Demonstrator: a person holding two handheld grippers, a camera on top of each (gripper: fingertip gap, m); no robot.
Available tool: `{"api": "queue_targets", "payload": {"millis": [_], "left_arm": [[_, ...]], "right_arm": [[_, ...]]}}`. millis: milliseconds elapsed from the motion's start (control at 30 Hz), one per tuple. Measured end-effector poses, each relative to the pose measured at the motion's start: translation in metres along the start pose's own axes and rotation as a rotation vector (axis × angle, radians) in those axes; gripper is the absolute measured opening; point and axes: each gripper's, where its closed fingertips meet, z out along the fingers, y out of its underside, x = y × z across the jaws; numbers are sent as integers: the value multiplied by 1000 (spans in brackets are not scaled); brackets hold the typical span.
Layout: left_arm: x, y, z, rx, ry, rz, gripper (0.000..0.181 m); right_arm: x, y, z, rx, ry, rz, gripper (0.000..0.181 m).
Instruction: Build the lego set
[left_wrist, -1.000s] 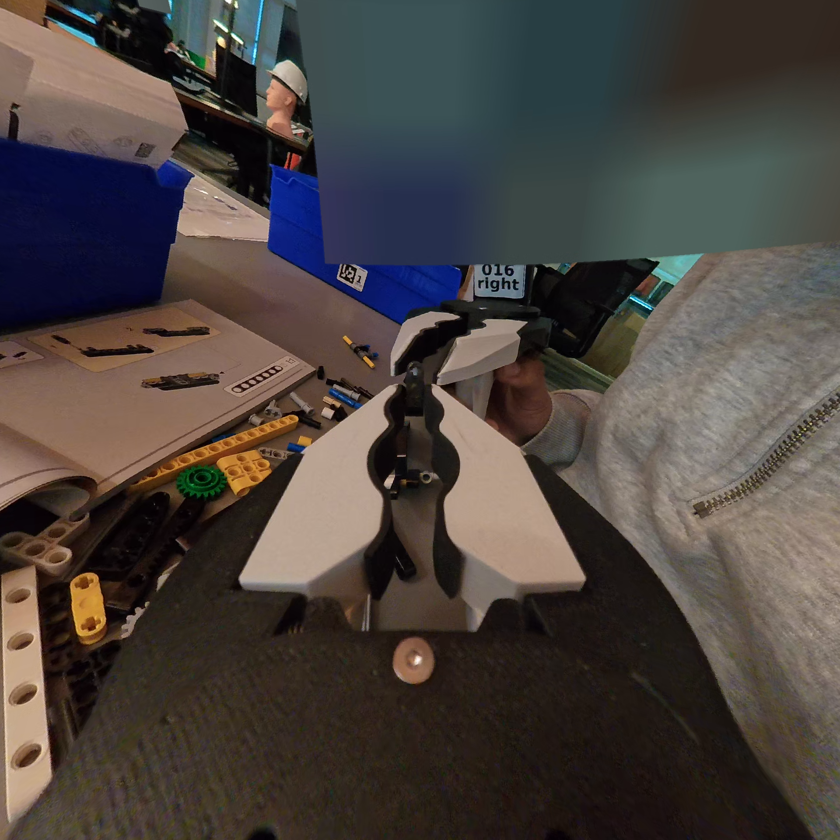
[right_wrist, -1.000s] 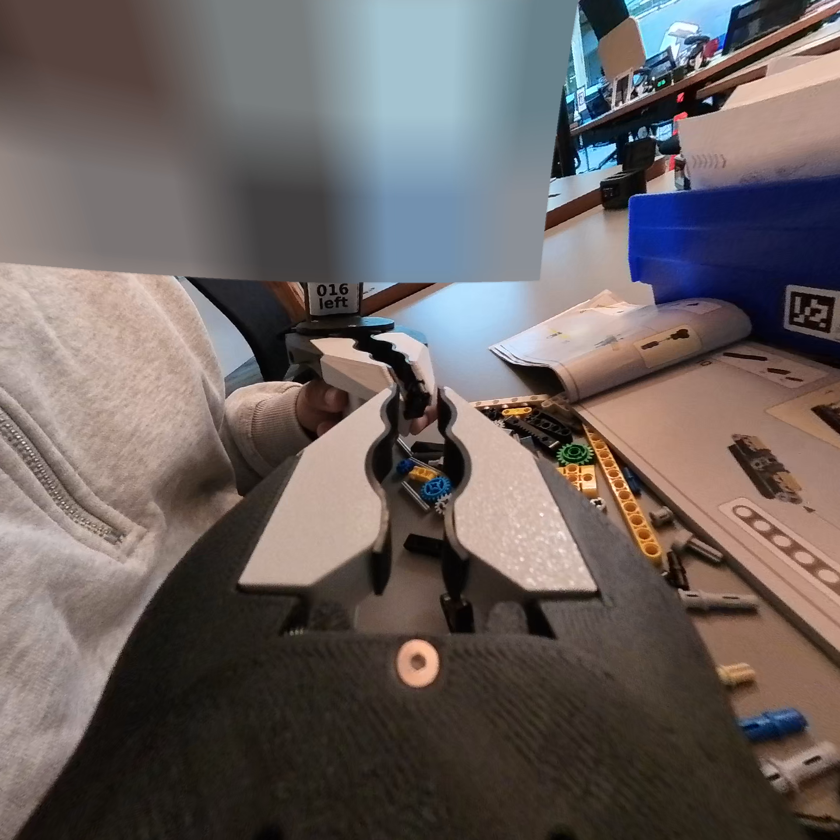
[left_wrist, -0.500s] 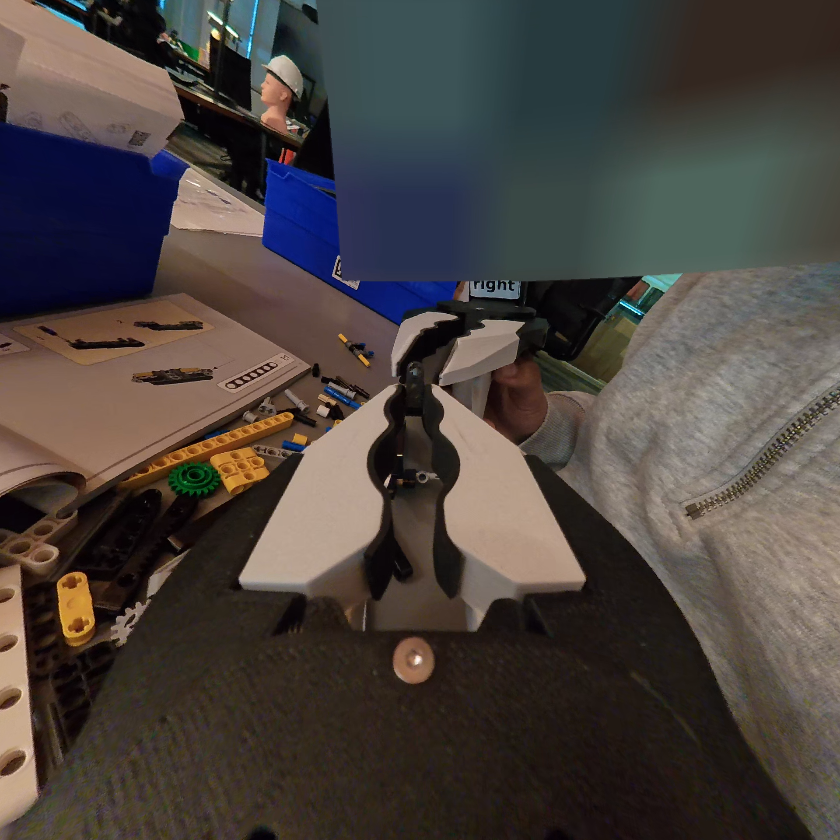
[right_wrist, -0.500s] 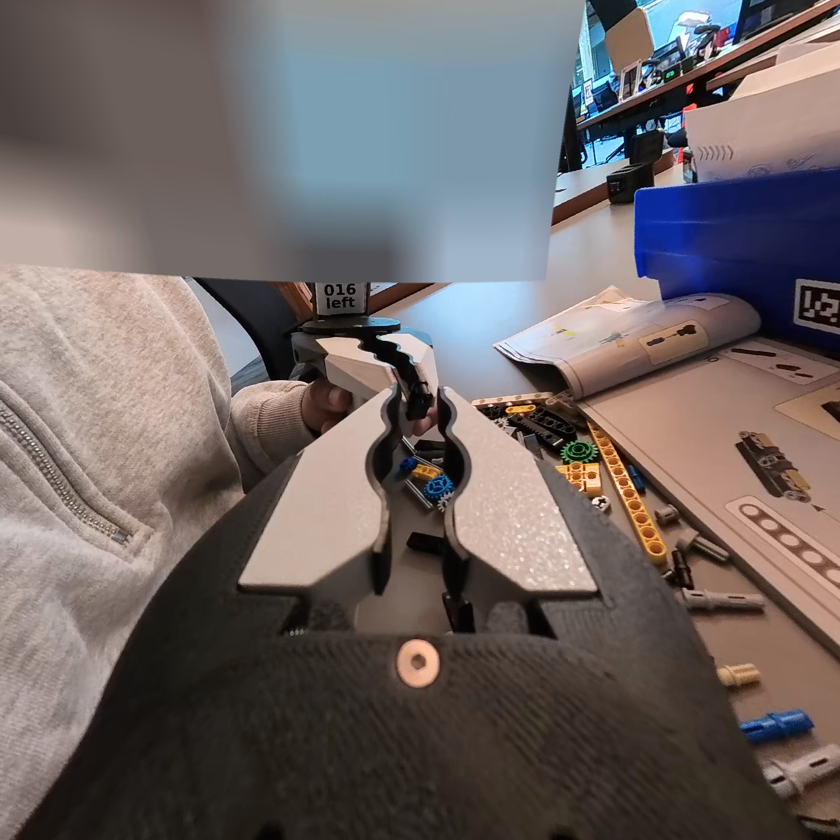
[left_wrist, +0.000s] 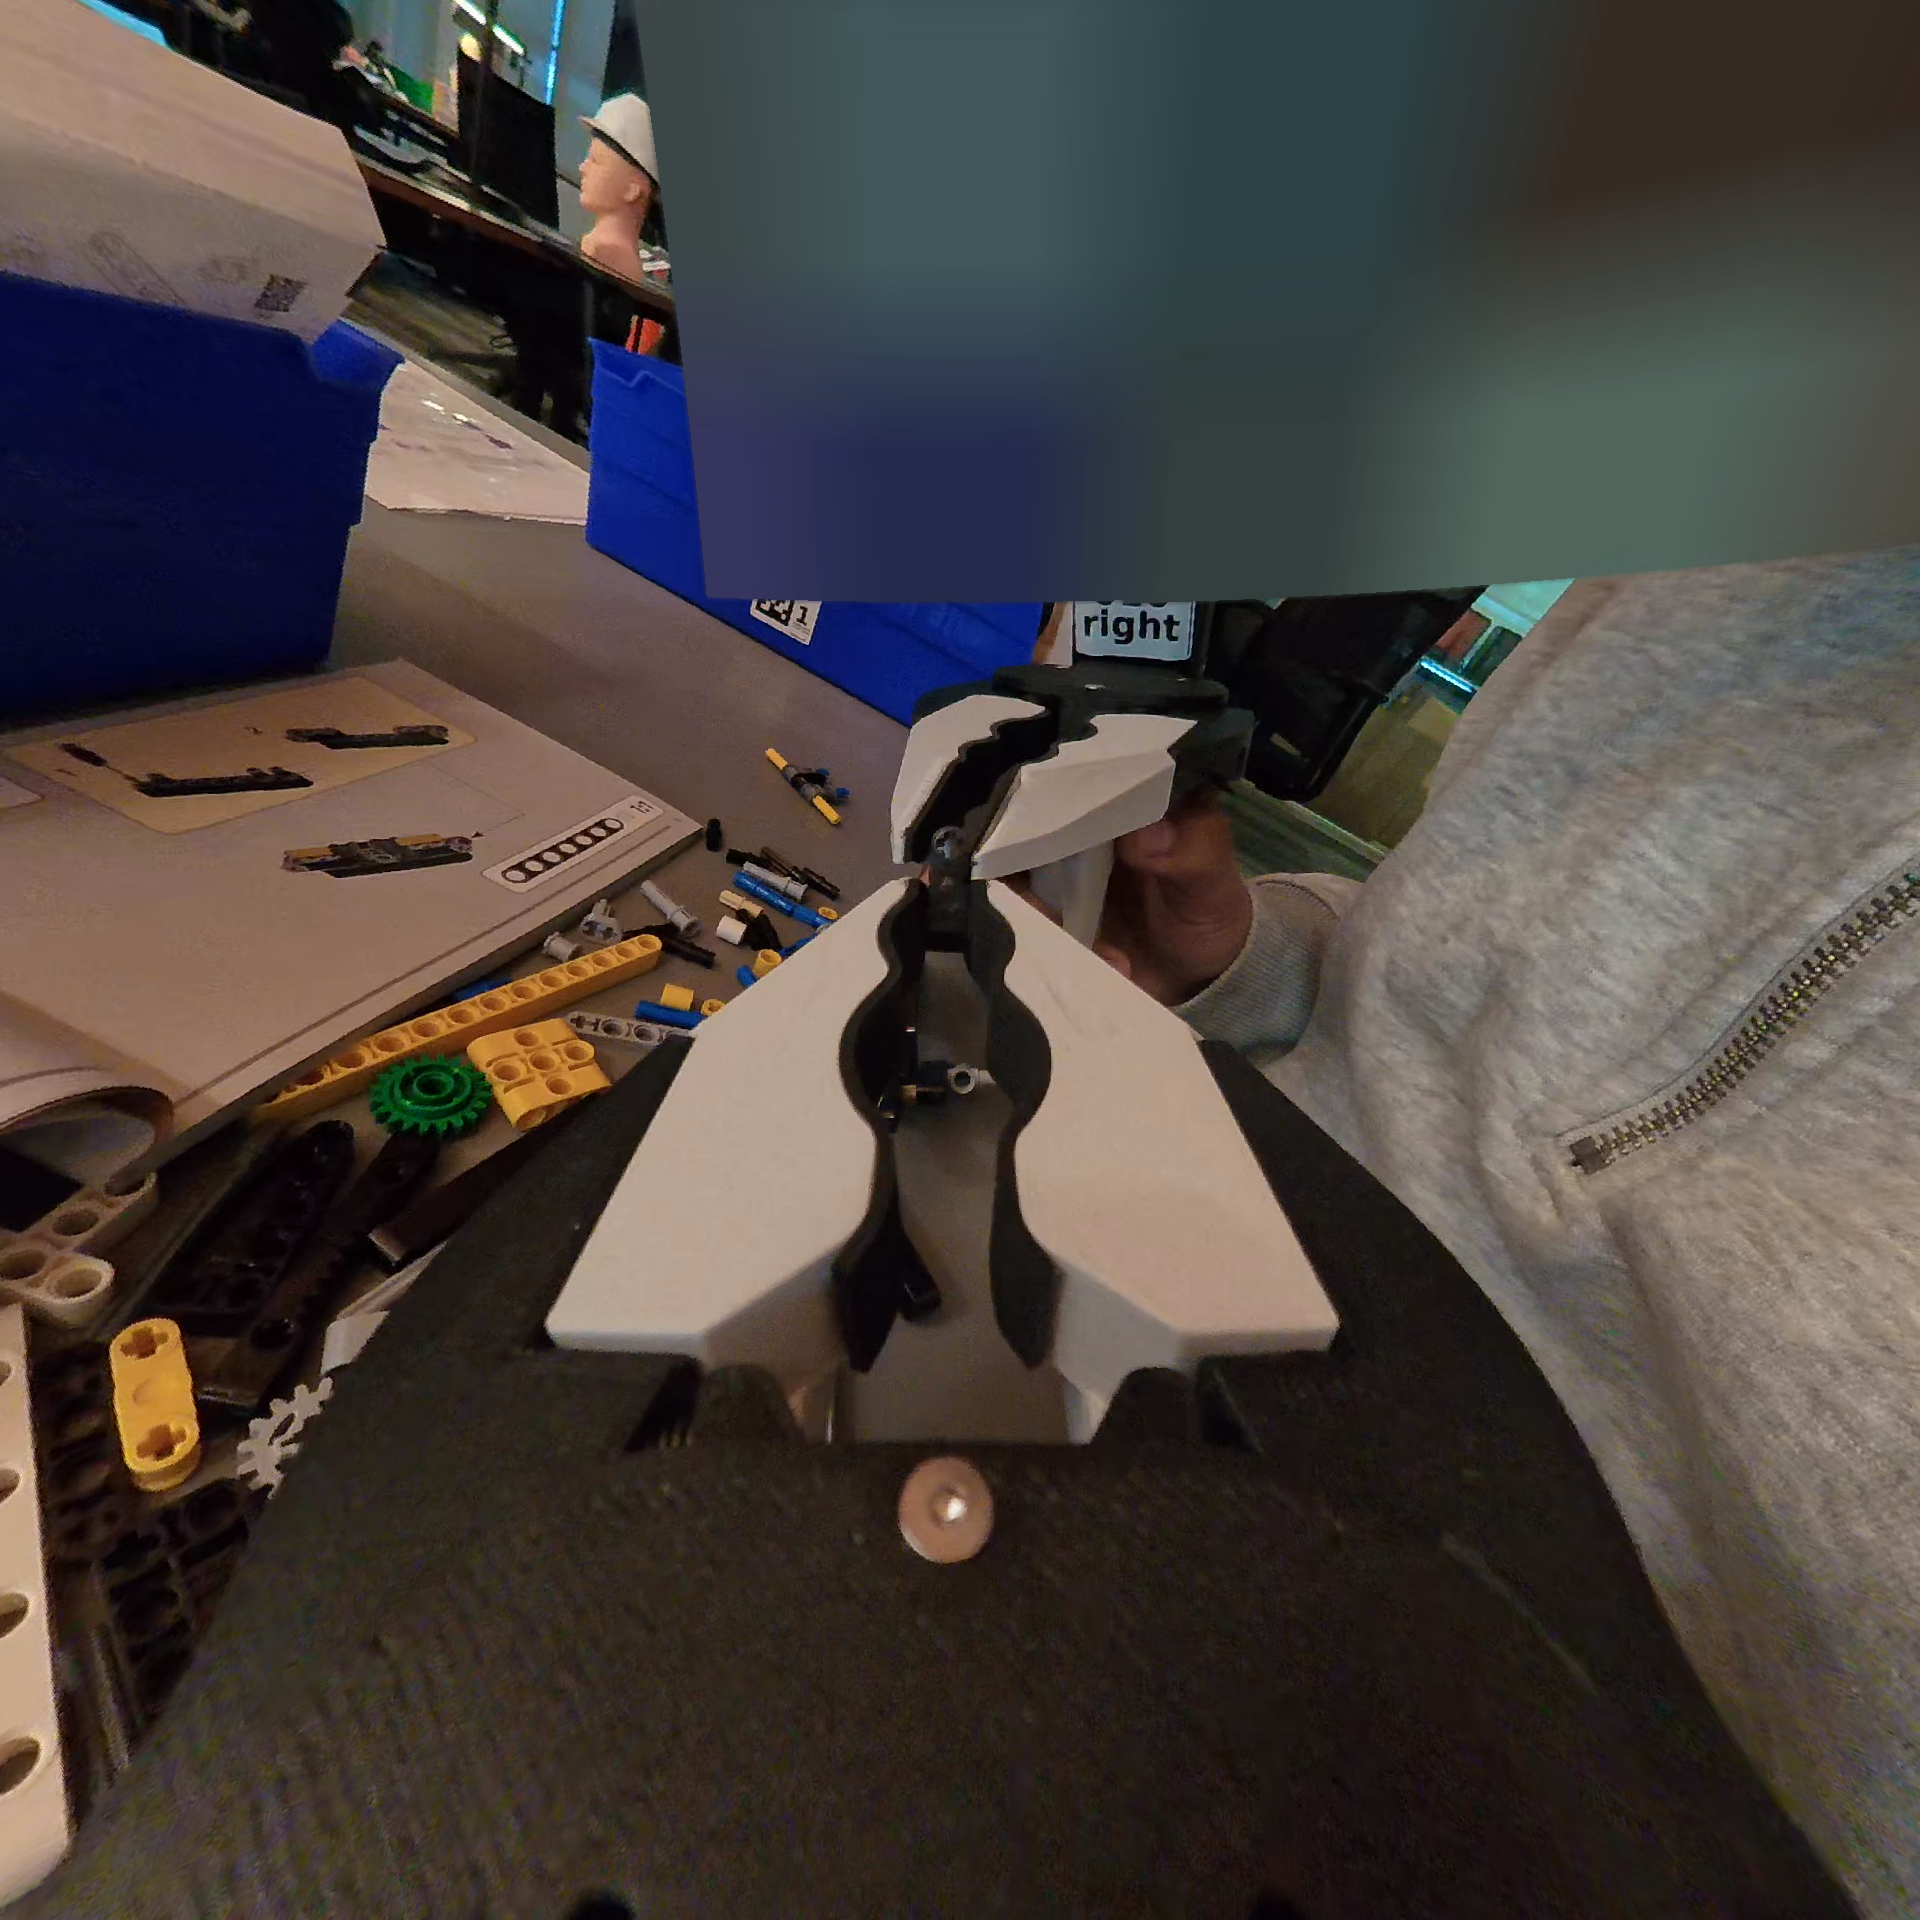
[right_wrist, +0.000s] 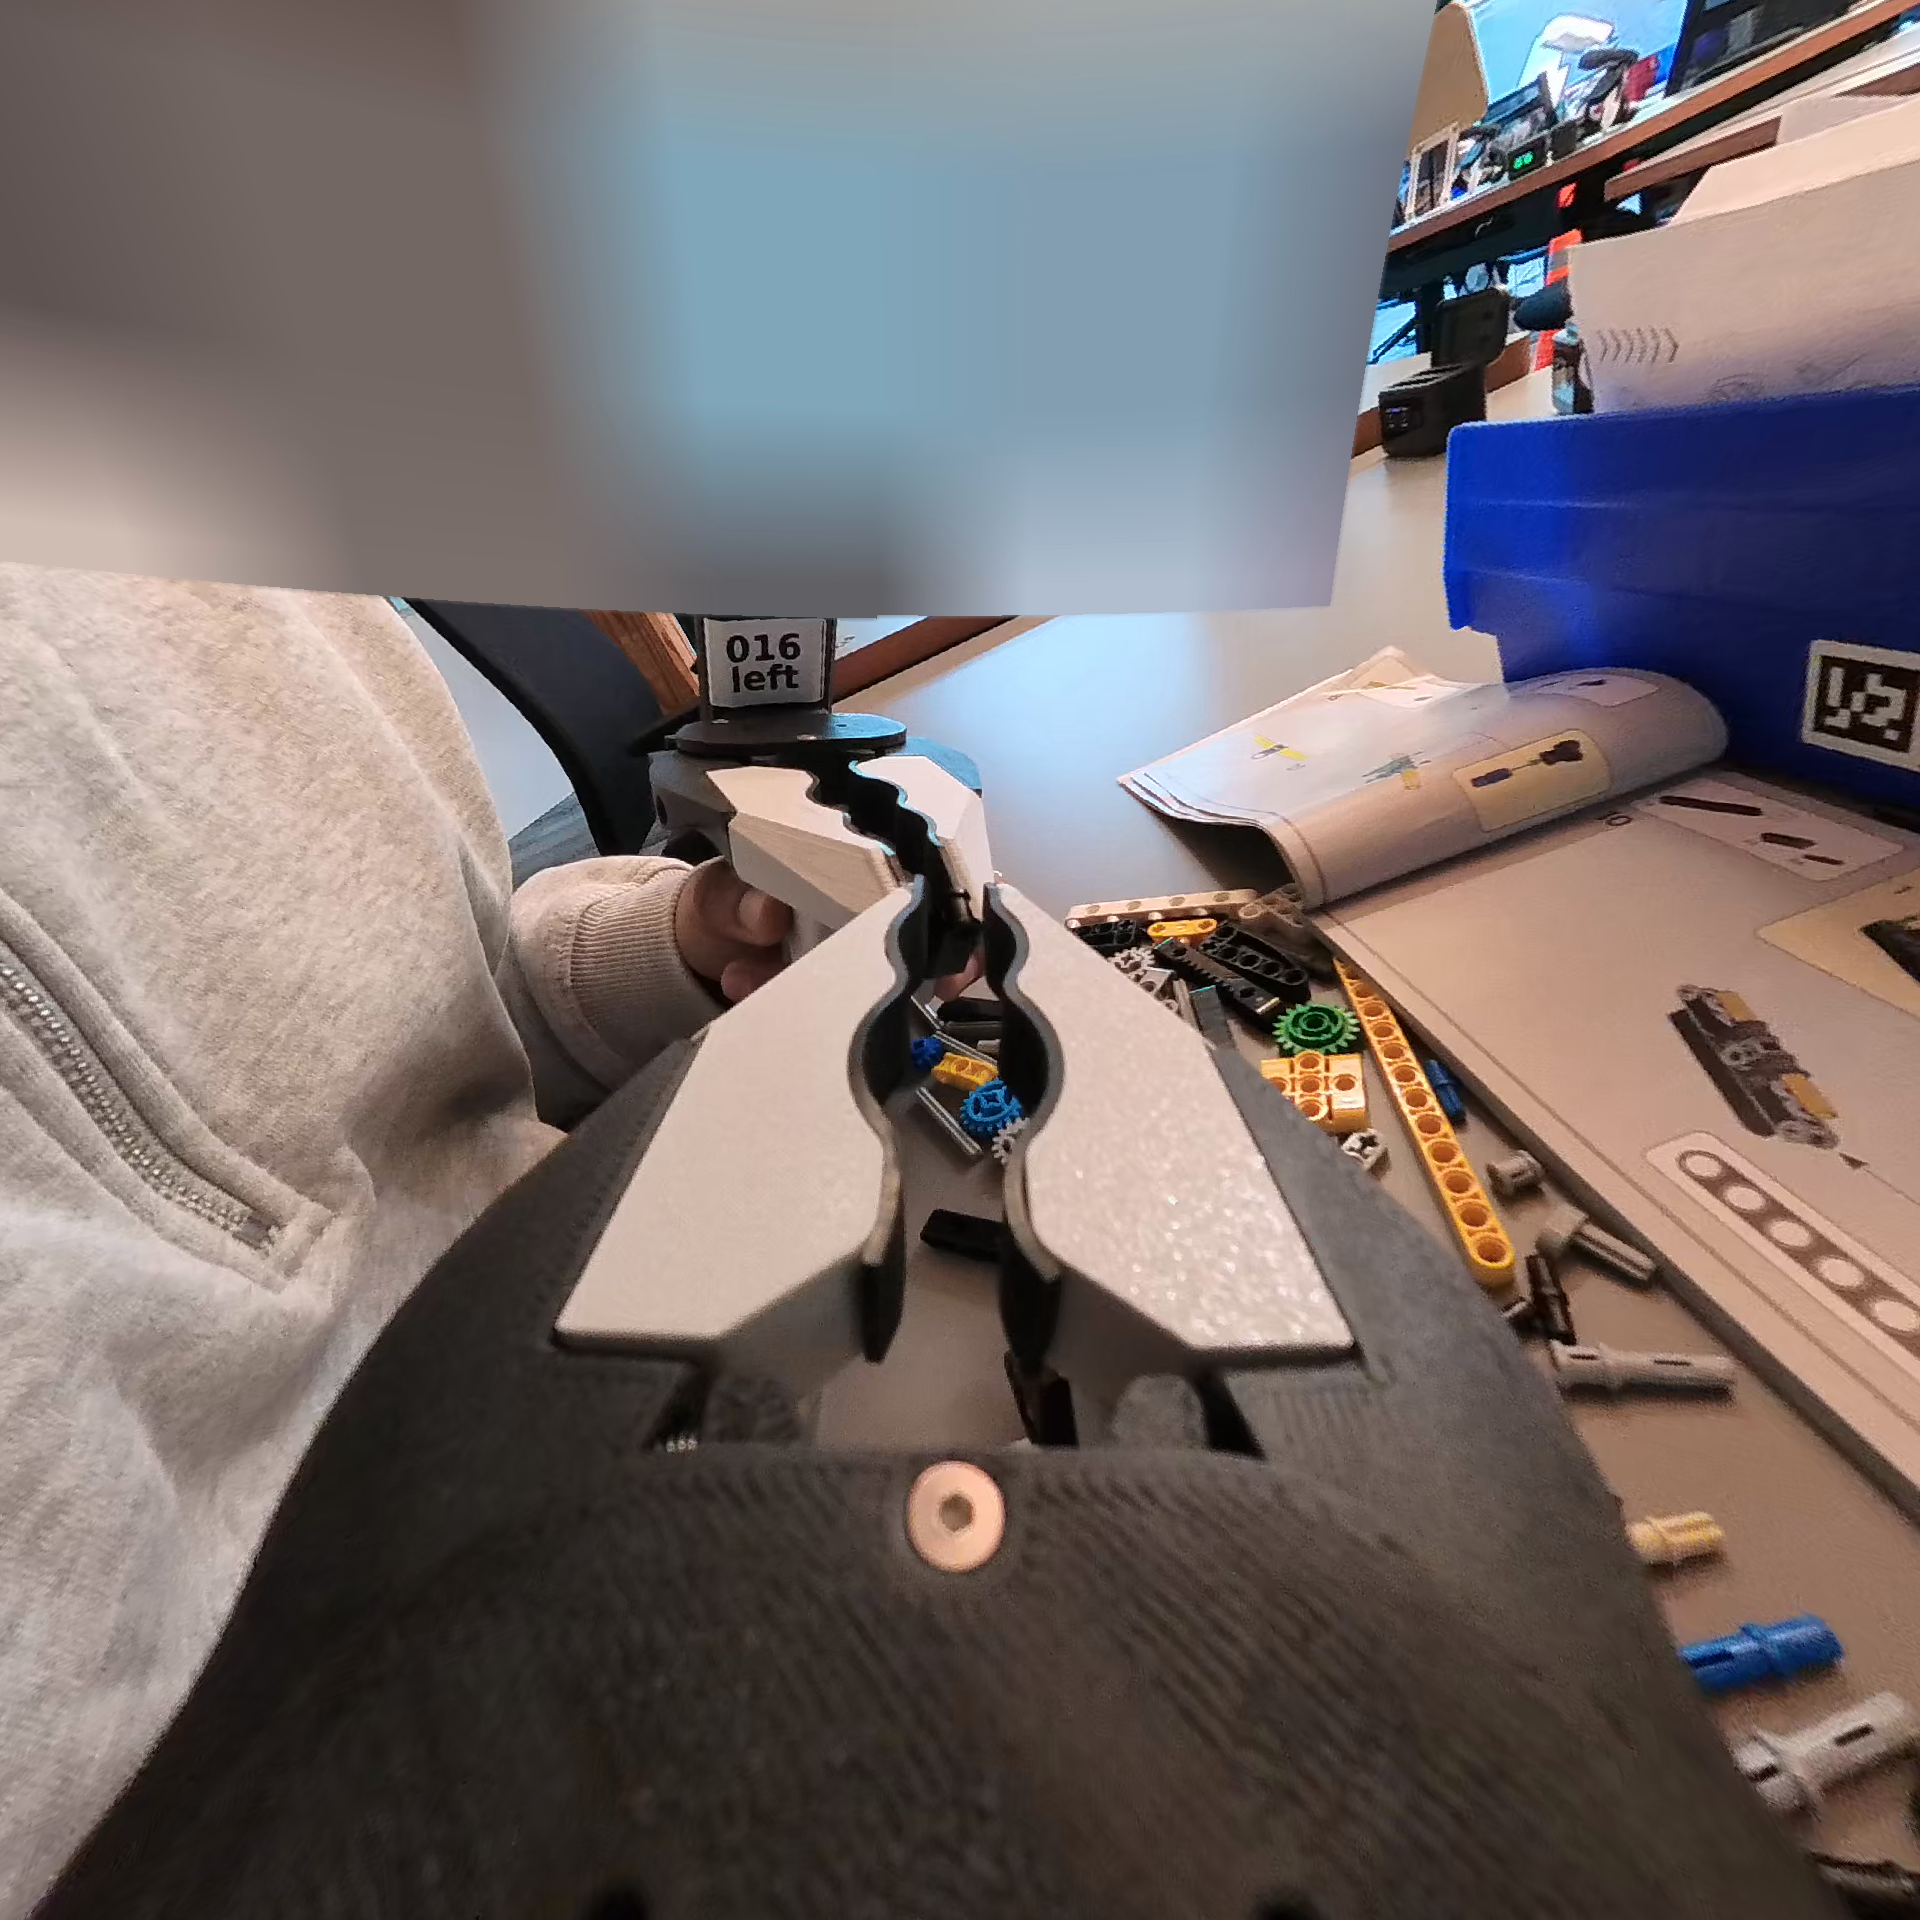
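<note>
I hold both grippers tip to tip above the counter (right_wrist: 1195, 707), the left gripper (left_wrist: 943, 902) and right gripper (right_wrist: 951, 914) each nearly closed on a small black piece (left_wrist: 943, 896); most lego parts (right_wrist: 1320, 1070) lie loose beside the open instruction booklet (left_wrist: 260, 894), so the build looks early.

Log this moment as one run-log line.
left hand-held gripper: shut on small black lego piece | right hand-held gripper: tips meeting same piece, grip unclear | both raised above grey table

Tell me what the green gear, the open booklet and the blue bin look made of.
Green gear: moulded plastic, likely, with a uniform glossy colour. Open booklet: printed paper; its pages curl at the fold. Blue bin: probably rigid plastic, smooth with a slight sheen.
</note>
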Motion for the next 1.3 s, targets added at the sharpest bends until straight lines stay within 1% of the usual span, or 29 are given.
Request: {"api": "queue_targets", "payload": {"millis": [333,467,633,933,1000,1300], "left_arm": [[-1,-1,0,9,8,-29,5],[0,-1,-1,14,14,-34,5],[-1,-2,-1,19,13,-41,5],[0,-3,-2,26,24,-51,5],[1,-4,-2,31,35,-58,5],[0,-4,-2,33,37,-65,5]], "right_arm": [[1,-2,0,7,-2,6,10],[2,-2,0,12,-2,18,15],[1,-2,0,11,-15,32,16],[1,-3,2,16,-25,34,12],[3,-4,3,17,-20,31,8],[8,-3,4,18,-11,22,7]]}}
